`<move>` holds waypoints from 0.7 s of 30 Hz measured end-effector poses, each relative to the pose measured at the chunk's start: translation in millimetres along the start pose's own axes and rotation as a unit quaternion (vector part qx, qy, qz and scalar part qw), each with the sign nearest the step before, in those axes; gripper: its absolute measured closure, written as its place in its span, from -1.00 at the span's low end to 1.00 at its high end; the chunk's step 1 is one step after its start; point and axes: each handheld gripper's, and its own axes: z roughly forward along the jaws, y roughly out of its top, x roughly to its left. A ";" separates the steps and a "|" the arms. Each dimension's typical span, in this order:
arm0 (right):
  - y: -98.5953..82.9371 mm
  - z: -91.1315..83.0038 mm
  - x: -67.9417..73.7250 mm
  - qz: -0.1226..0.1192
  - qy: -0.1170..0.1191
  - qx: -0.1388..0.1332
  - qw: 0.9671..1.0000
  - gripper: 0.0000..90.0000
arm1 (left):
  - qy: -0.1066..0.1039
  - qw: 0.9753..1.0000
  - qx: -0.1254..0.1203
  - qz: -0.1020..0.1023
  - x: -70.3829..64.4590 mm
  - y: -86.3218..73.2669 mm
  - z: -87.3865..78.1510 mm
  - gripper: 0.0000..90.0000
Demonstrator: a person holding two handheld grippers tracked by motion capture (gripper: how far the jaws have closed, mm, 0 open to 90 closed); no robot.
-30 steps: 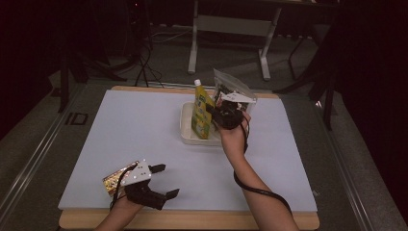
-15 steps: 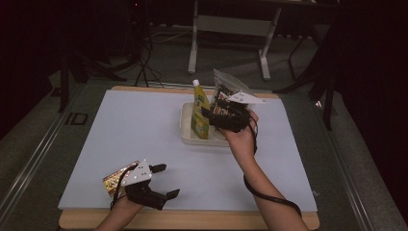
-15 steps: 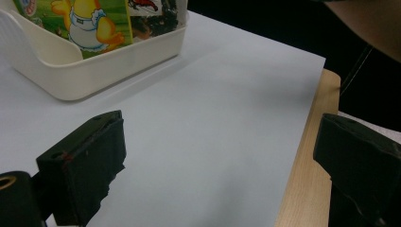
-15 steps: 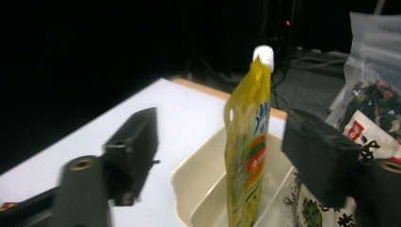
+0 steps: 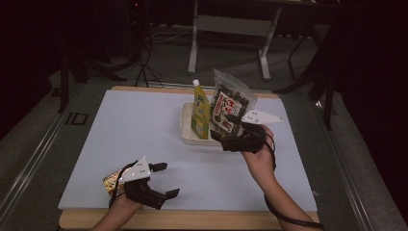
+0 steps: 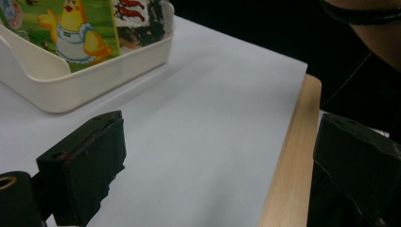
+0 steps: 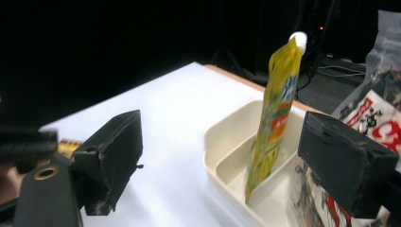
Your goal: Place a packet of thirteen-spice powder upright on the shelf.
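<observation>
At the far right of the counter (image 5: pixel 120 144), your right gripper (image 5: pixel 231 134), jaws spread and empty, sits just beside the white tray (image 5: pixel 188 134) holding the upright yellow spouted pouch (image 5: pixel 199 110) and clear snack bag (image 5: pixel 228 106), while your left gripper (image 5: pixel 163 180) rests near the front edge, jaws spread.

Your right gripper (image 5: pixel 226 129) hovers, jaws apart, at the near edge of the white tray (image 5: pixel 186 131), just in front of the clear snack bag (image 5: pixel 230 103) standing beside the yellow-green pouch (image 5: pixel 199 110). Your left gripper (image 5: pixel 163 180) rests open near the table's front edge, beside what may be a small yellow packet (image 5: pixel 111 180).
</observation>
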 end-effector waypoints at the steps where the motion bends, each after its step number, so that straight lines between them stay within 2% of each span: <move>1: -2.3 -3.8 0.7 -0.001 0.002 0.001 1.000 -0.67 | -0.003 1.000 0.005 0.001 -0.4 1.9 -0.5 -0.92; 3: -6.8 -11.3 1.8 -0.005 0.006 -0.003 1.000 -0.67 | -0.007 1.000 0.011 0.002 -0.5 4.7 -1.3 -0.92; 5: -11.7 -19.0 3.1 -0.008 0.006 -0.005 1.000 -0.64 | -0.006 1.000 0.013 0.012 -1.5 8.5 -4.3 -0.92; 7: -15.0 -23.8 4.3 -0.014 0.007 0.000 1.000 -0.64 | -0.011 1.000 0.016 0.005 -0.1 10.8 -6.8 -0.92; 12: -25.5 -40.2 6.9 -0.024 0.006 -0.006 1.000 -0.64 | -0.001 0.999 0.033 0.013 3.0 12.3 -15.3 -0.91; 14: -30.0 -47.6 7.3 -0.028 0.003 -0.003 1.000 -0.64 | 0.002 0.999 0.034 0.007 4.7 11.6 -19.9 -0.91; 19: -39.6 -58.6 6.3 -0.015 0.000 -0.004 1.000 -0.64 | 0.014 0.999 0.038 0.002 9.3 9.2 -29.9 -0.90; 21: -47.2 -64.2 6.3 -0.012 -0.002 -0.004 1.000 -0.64 | 0.028 0.999 0.040 -0.002 14.1 7.6 -38.1 -0.89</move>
